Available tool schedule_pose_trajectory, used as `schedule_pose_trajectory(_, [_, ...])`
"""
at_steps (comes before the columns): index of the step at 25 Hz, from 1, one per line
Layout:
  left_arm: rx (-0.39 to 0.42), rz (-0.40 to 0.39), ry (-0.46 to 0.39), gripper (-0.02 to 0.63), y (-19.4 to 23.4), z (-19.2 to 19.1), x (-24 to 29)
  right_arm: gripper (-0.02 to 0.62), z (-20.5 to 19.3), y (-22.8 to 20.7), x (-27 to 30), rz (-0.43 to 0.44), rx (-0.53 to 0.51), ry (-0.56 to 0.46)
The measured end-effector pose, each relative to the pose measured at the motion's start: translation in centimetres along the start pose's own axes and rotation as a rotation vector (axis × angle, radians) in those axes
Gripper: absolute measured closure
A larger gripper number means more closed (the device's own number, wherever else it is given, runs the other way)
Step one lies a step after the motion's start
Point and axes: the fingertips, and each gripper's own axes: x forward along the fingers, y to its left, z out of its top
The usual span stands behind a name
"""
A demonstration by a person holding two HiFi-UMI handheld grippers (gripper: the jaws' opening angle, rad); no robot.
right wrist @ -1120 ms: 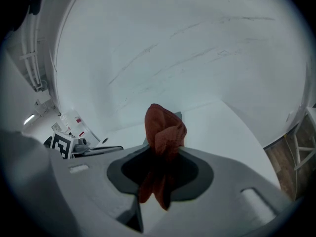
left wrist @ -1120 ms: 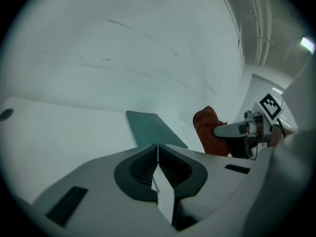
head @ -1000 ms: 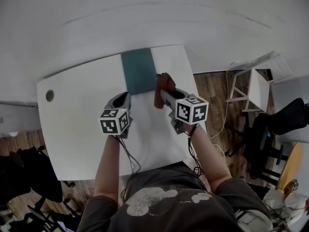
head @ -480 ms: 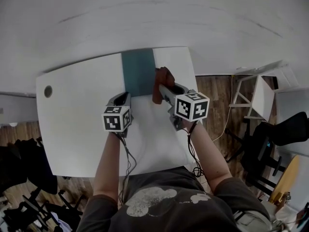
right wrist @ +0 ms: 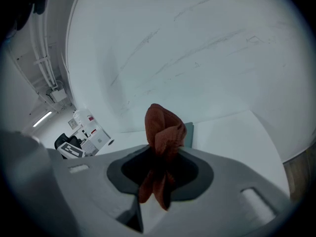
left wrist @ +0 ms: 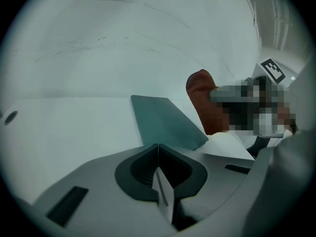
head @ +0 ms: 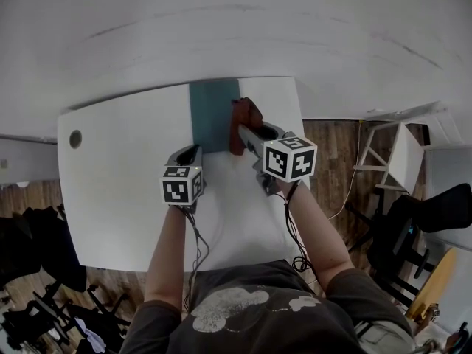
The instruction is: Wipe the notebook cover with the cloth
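Teal notebook [head: 214,115] at 12 o'clock, rust-red cloth [head: 245,120] at 1 o'clock, white surface [head: 110,168]; left cube [head: 181,185] and right cube [head: 289,158] black-and-white squares.

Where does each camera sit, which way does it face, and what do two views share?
Head view: on the person's head, looking steeply down at the table; forearms, left hand-held gripper and right hand-held gripper show.
Left gripper view: on the left hand-held gripper, looking along its shut jaws at the notebook.
Right gripper view: on the right hand-held gripper, looking past the gripped cloth towards the wall.
Shared: head and left gripper views both show notebook and cloth.
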Motion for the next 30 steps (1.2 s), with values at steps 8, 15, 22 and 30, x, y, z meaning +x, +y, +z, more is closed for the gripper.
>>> schedule_pose_trajectory(8, [-0.016,-0.019,0.006,0.601,0.2,0.0,0.1,0.488,0.8,1.4,3.2,0.044,-0.048,0.032])
schedule_pose_trajectory(15, [-0.037,-0.020,0.053,0.601,0.4,0.1,0.3,0.488,2.4,3.0,6.9,0.068,-0.100,0.060])
schedule_pose_trajectory(22, [-0.060,-0.027,0.039,0.601,0.4,0.1,0.2,0.488,3.2,3.1,9.9,0.074,-0.084,0.076])
schedule_pose_trajectory(30, [-0.094,-0.050,0.027,0.601,0.7,0.4,0.2,0.488,3.7,3.5,13.8,0.098,-0.157,0.129])
